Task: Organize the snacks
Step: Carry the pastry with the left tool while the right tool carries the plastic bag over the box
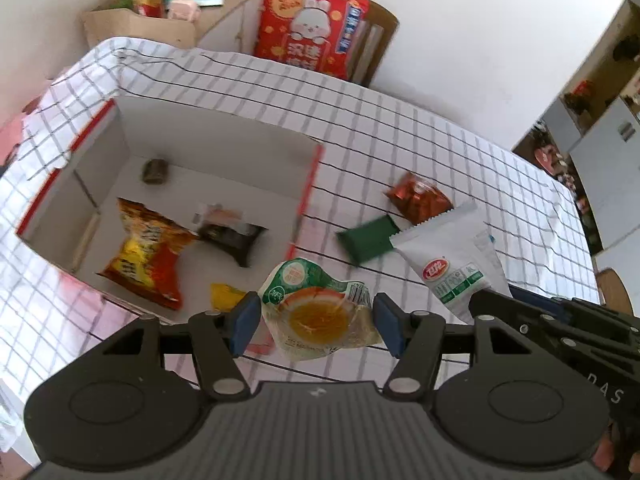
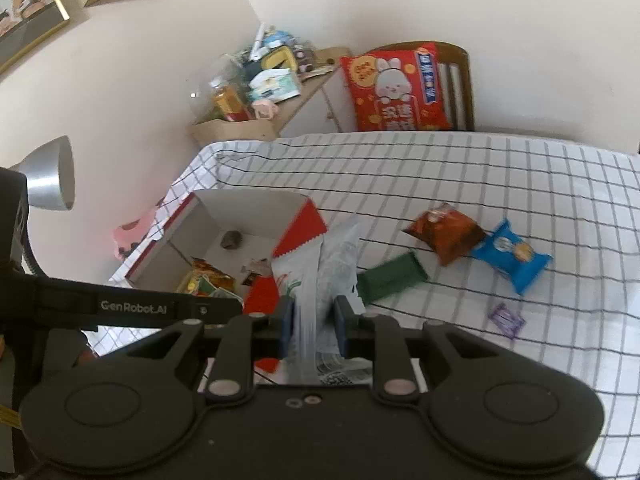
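Checked white tablecloth (image 1: pixel 400 128) covers the table, with a red rabbit-print cushion (image 1: pixel 308 28) on a wooden chair (image 1: pixel 380 36) behind it. An open white cardboard box with red edges (image 1: pixel 224 136) sits on the cloth; inside lie a yellow-and-red crinkled snack bag (image 1: pixel 144 252), a dark wrapped bar (image 1: pixel 236 236) and a small brown lump (image 1: pixel 155 171). The left gripper (image 1: pixel 316 322) has its jaws spread wide, and a clear sealed cup of orange jelly with a green-and-white lid (image 1: pixel 320 312) sits between the blue pads, just beside the box's near corner. The right gripper (image 2: pixel 314 330) pinches a white milk pouch (image 2: pixel 320 276) edge-on, raised beside the box. On the cloth lie a dark green flat packet (image 2: pixel 390 278), a brown-orange snack bag (image 2: pixel 446 234), a blue snack packet (image 2: pixel 514 256) and a small purple candy (image 2: pixel 506 320).
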`<act>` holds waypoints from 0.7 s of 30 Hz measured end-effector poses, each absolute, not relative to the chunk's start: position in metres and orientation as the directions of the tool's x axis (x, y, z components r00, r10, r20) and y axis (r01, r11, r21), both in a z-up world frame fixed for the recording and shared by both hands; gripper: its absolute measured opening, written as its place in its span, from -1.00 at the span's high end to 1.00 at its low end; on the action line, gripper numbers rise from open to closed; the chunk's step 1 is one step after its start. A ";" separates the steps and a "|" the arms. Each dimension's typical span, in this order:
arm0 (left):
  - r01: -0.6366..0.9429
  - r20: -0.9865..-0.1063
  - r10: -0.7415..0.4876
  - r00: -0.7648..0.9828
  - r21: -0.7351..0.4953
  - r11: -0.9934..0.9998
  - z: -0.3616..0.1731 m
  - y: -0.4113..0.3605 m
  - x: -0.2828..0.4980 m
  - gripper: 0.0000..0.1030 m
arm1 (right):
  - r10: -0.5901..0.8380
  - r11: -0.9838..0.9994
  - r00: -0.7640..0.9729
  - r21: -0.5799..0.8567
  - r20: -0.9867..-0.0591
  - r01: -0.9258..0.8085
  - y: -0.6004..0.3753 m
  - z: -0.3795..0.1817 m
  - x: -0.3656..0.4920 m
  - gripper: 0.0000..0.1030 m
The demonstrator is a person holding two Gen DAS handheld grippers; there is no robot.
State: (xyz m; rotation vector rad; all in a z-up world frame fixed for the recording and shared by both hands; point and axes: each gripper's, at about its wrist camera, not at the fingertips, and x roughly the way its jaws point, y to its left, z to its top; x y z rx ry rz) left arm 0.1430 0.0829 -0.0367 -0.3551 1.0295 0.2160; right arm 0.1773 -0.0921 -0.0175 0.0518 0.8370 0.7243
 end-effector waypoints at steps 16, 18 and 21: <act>-0.465 -0.862 0.138 0.487 -0.122 0.877 -0.037 0.175 0.134 -0.20 | 0.627 0.717 0.406 0.290 -0.665 -0.634 0.005 -0.023 0.194 0.61; -0.480 -0.863 0.159 0.479 -0.106 0.871 -0.039 0.185 0.134 -0.20 | 0.627 0.713 0.398 0.288 -0.670 -0.639 0.018 -0.026 0.198 0.61; -0.502 -0.866 0.188 0.464 -0.082 0.861 -0.043 0.203 0.135 -0.20 | 0.620 0.716 0.396 0.280 -0.677 -0.640 0.034 -0.033 0.203 0.61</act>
